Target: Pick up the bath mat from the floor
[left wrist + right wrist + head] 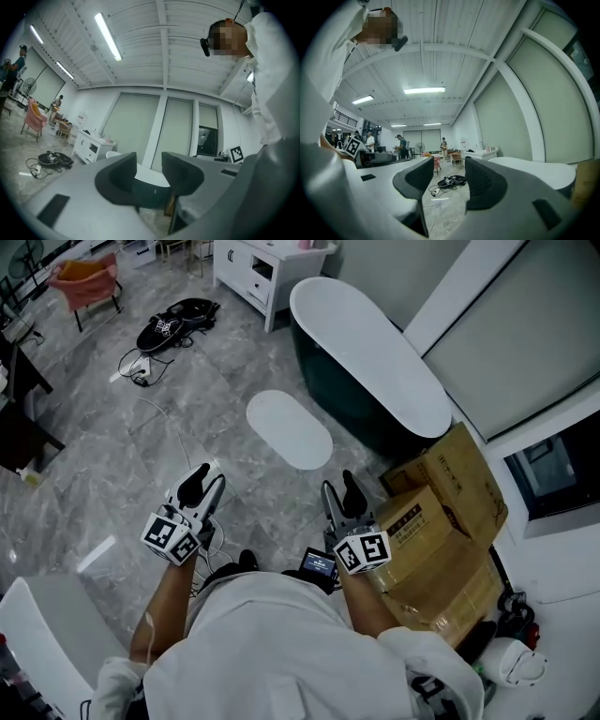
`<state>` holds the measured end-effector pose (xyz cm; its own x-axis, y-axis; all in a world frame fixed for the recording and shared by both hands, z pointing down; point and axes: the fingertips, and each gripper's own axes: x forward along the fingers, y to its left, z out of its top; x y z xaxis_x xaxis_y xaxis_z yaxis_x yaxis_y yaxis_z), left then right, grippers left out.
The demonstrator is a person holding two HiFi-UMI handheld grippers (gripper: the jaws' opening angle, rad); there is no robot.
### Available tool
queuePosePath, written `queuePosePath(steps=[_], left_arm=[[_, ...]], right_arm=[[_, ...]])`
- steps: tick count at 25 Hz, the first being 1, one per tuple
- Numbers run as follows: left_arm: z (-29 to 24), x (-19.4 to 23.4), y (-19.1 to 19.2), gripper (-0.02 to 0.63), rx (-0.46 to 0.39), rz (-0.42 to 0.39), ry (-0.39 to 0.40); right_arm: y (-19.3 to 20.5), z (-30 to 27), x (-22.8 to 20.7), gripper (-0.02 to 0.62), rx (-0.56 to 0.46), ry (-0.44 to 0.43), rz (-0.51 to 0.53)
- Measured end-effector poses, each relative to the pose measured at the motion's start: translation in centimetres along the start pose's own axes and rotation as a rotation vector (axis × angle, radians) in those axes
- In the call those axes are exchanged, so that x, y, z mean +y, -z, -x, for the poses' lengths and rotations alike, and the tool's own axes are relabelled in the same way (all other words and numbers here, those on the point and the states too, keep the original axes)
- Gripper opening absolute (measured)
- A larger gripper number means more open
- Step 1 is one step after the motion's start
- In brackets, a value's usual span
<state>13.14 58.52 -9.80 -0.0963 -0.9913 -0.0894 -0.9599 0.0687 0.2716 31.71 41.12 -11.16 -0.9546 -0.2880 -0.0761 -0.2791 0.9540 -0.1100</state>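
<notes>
A bathroom mock-up seen from above: I hold both grippers low in front of me over the grey marbled floor [112,456], neither carrying anything. The left gripper [204,482] has its jaws apart, and its own camera shows only the dark tub wall and a strip of floor in the gap between the pads. The right gripper [339,493] also stands with its jaws parted. Between them its camera shows open floor, with a black bag [178,320] and a trailing white cable [155,413] far off.

The bath mat [289,428], a white oval, lies flat on the floor ahead of both grippers and well apart from them. It sits just beside the dark green bathtub [375,352] with the white rim. My right gripper hangs close to a stack of cardboard boxes [450,512] by the foot of the tub. A white cabinet [262,268] stands beyond the head of the tub, and an orange chair [86,279] sits at the far left. Other people stand at the far end of the room in the right gripper view.
</notes>
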Motion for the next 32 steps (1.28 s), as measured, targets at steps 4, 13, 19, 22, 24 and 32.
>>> queuePosePath(steps=[4, 13, 19, 22, 24, 32], left_arm=[[-2.1, 4.2, -0.2, 0.169, -0.002, 0.034, -0.011], [-11.8, 13.1, 0.7, 0.156, 0.008, 0.051, -0.052], [-20.5, 17.1, -0.2, 0.156, 0.064, 0.024, -0.052], [-25.3, 19.3, -1.3, 0.156, 0.079, 0.006, -0.042], [-28.2, 20.9, -1.6, 0.156, 0.094, 0.004, -0.043], [-37.3, 24.6, -1.9, 0.156, 0.137, 0.021, 0.007]], right_arm=[[0.8, -3.2, -0.8, 0.225, 0.012, 0.018, -0.022], [4.2, -11.3, -10.1, 0.219, 0.002, 0.103, -0.065], [5.6, -19.9, -16.5, 0.219, 0.006, 0.075, -0.119], [4.9, -24.6, -19.5, 0.219, -0.001, 0.036, -0.121], [4.6, -27.4, -21.6, 0.219, -0.002, 0.024, -0.133], [6.3, -33.1, -27.7, 0.219, 0.03, 0.057, -0.162]])
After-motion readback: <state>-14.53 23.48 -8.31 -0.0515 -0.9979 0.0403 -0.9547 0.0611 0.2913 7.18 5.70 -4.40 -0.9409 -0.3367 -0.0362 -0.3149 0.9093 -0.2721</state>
